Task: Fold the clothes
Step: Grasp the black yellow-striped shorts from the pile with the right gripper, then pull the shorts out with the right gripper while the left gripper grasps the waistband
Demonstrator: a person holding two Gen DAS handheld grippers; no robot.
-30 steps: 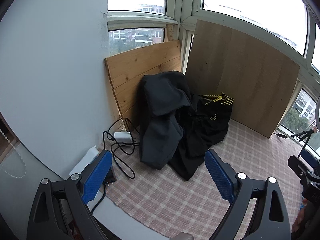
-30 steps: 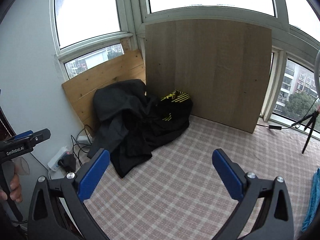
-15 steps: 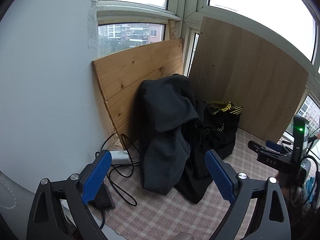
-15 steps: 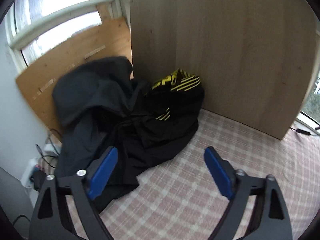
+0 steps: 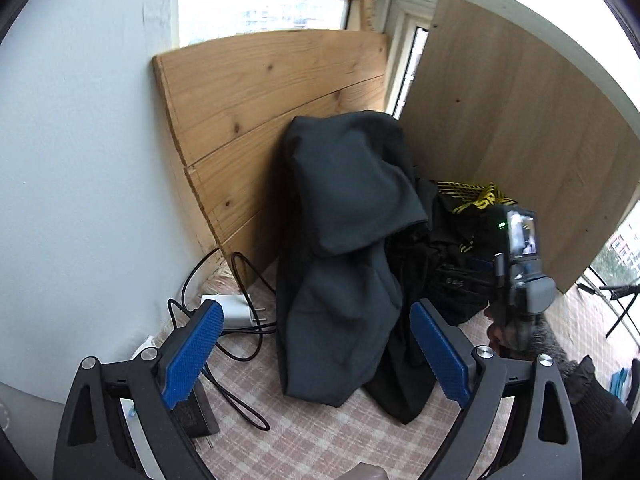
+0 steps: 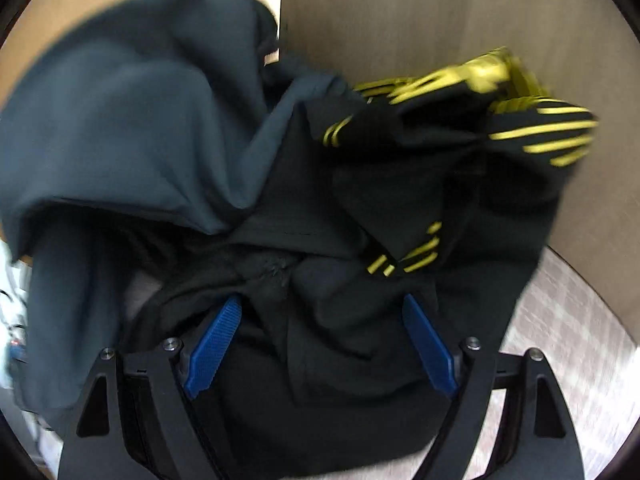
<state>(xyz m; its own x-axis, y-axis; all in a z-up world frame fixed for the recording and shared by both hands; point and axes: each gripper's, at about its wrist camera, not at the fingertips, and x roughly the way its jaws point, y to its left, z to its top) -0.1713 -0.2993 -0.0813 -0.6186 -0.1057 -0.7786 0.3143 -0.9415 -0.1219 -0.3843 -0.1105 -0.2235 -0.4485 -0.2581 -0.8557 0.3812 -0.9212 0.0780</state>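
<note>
Left wrist view: the left gripper point(image 5: 316, 354) hangs with its two blue-padded jaws spread wide and nothing between them, above a pink-and-white checked cloth surface point(image 5: 304, 436). Ahead, a heap of dark clothes sits in the corner where two wooden boards lean; a dark grey heavy fabric garment point(image 5: 344, 248) drapes over the top and front, and a black garment with yellow stripes point(image 5: 468, 216) lies behind it to the right. The right gripper's body shows at the right edge, near the pile. A white charger block point(image 5: 236, 310) and black cables point(image 5: 240, 280) lie left of the heap. Right wrist view, blurred: the right gripper point(image 6: 320, 344) is pressed low into the black folds, jaws wide apart, fabric bunched between them but not clamped. At least two garments are countable; more may be hidden. Nothing appears folded yet, so the whole task seems to remain.
</note>
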